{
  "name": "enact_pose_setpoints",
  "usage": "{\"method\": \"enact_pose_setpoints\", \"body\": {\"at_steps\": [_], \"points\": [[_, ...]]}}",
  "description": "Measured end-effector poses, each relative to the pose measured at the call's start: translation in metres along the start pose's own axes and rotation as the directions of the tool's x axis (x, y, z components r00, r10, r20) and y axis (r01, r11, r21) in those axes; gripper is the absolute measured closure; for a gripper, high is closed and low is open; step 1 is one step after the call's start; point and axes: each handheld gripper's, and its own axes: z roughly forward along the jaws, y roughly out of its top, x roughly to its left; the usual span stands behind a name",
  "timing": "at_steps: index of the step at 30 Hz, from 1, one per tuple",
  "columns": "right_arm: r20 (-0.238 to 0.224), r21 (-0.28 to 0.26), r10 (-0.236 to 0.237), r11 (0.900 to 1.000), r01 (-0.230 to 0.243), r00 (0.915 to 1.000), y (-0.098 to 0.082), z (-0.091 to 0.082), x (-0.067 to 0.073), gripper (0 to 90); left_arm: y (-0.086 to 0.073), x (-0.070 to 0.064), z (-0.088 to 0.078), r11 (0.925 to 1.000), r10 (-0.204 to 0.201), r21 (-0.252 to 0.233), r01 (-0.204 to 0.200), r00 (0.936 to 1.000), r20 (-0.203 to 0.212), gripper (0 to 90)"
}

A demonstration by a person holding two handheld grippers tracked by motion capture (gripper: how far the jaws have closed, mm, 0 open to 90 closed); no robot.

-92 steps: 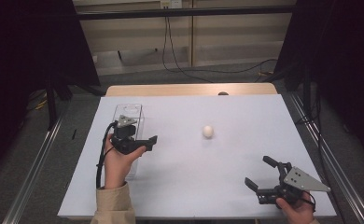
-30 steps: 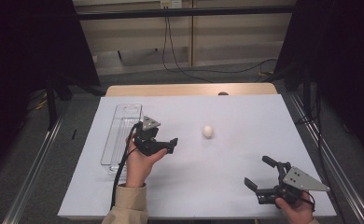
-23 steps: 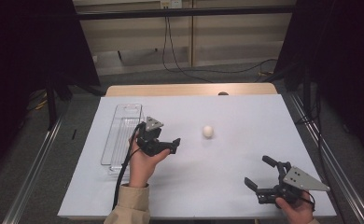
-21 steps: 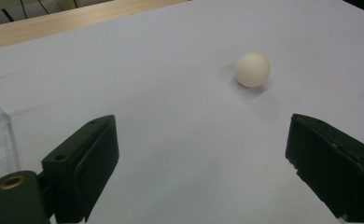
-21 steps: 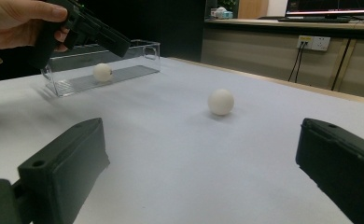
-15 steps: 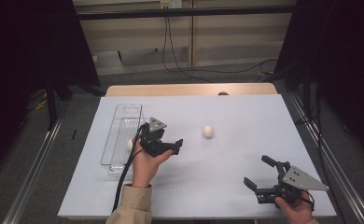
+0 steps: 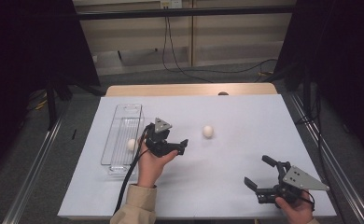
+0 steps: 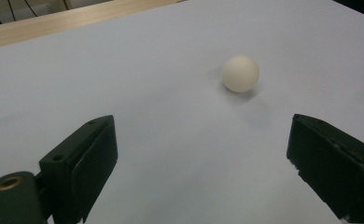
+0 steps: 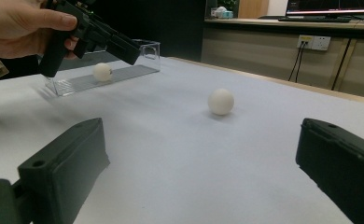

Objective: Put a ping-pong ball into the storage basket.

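High view shows a small white round ball point(image 7: 208, 131) lying alone on the white sheet-covered table point(image 7: 245, 116), a little toward the far edge from the middle and free of both tools. Just beside it, toward the left edge, the left gripper point(image 7: 175, 147) hangs above the sheet in the person's left hand point(image 7: 150, 161), pointing at the ball; left gripper view has the ball point(image 8: 240, 73) ahead of the two black jaws, which stand wide apart with only bare sheet between them. Between that hand and the left edge sits a clear, long plastic tray point(image 7: 117, 135) holding a second white ball point(image 7: 131, 144) on its floor. Near the near right corner, well apart from the loose ball, the right gripper point(image 7: 259, 179) rests low in the right hand point(image 7: 294, 207), its jaws also spread wide and holding nothing.
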Motion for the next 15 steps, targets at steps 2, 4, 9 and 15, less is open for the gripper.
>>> {"method": "enact_pose_setpoints", "body": {"at_steps": [2,4,9,15], "points": [[0.001,0.001,0.000,1.000,0.000,1.0000,0.000,0.000,0.000,1.4,0.000,0.000,0.001,1.0000,0.001,0.000,-0.001,1.0000,0.002,8.6],[0.001,0.000,0.000,1.000,0.000,1.0000,0.000,0.000,0.000,1.4,-0.001,-0.001,0.003,1.0000,0.000,0.007,0.000,1.0000,0.008,8.4],[0.003,0.001,0.002,1.000,-0.002,1.0000,0.000,0.000,0.000,1.4,-0.001,-0.003,0.007,1.0000,-0.005,-0.001,0.005,0.9999,0.012,8.3],[0.001,0.001,0.001,1.000,-0.001,1.0000,0.000,0.000,0.000,1.4,-0.002,-0.005,0.013,1.0000,-0.001,0.003,0.001,1.0000,0.008,7.7]]}}
